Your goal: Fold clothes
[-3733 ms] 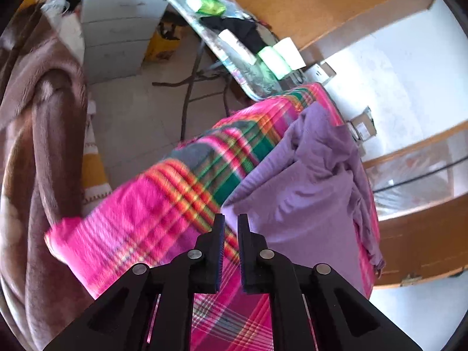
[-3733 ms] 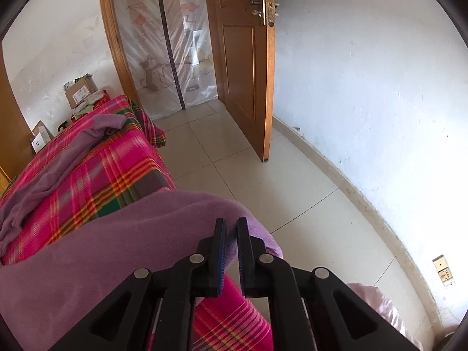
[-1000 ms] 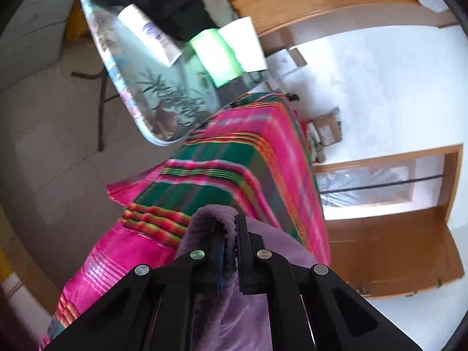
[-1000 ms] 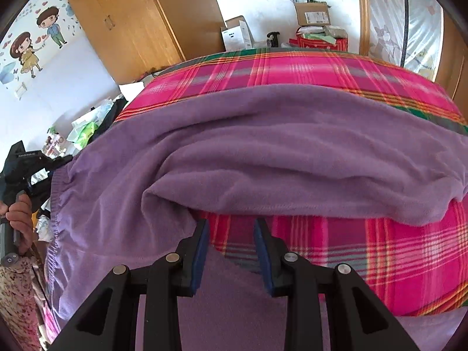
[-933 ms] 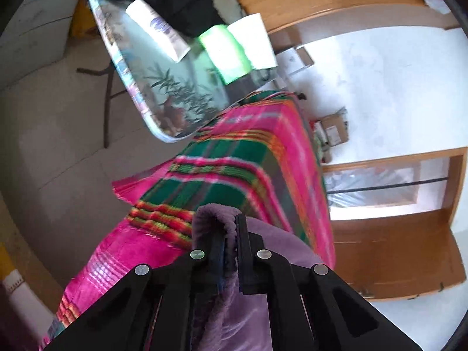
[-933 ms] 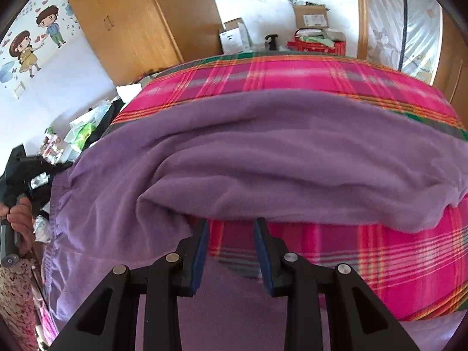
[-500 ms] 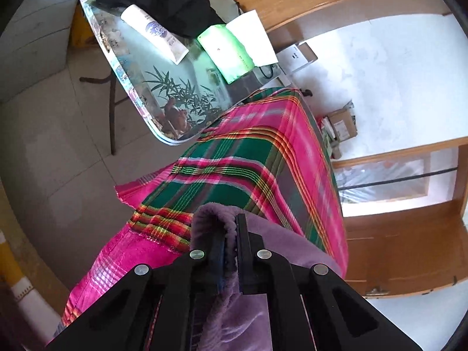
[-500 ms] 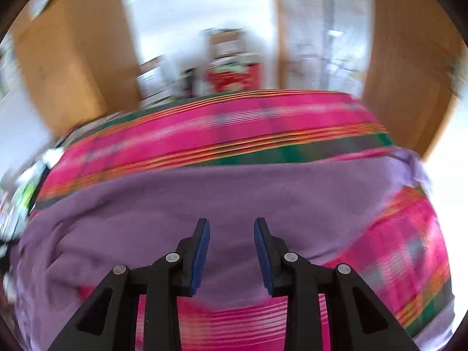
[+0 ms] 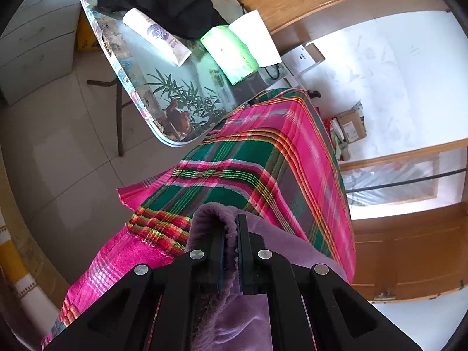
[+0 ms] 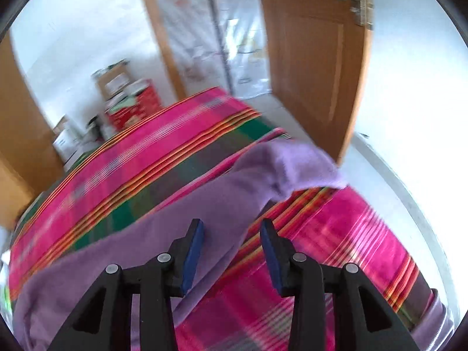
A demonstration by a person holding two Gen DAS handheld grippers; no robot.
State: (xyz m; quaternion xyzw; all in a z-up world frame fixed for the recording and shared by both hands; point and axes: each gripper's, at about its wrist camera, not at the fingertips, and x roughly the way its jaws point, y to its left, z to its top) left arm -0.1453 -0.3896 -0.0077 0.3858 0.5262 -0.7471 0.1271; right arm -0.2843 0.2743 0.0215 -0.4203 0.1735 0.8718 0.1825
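A purple fleece garment (image 10: 204, 210) lies stretched across a bed covered by a pink, green and orange plaid blanket (image 10: 131, 163). Its far end (image 10: 295, 158) is bunched near the bed's edge by the door. My right gripper (image 10: 231, 234) hovers open just above the cloth with nothing between its fingers. In the left wrist view, my left gripper (image 9: 231, 228) is shut on a gathered hem of the same purple garment (image 9: 210, 216), held over the plaid blanket (image 9: 263, 158) near the bed's corner.
A glass-topped table (image 9: 163, 96) with a white tube (image 9: 155, 35), a green packet (image 9: 231, 52) and black cloth (image 9: 172, 3) stands past the bed. Cardboard boxes (image 10: 117, 84) sit against the wall. A wooden door (image 10: 318, 58) stands open by the bed's far corner.
My right gripper let go of the garment, opened wider and swung toward the door end of the bed. My left gripper keeps its hold on the hem and has drifted slightly.
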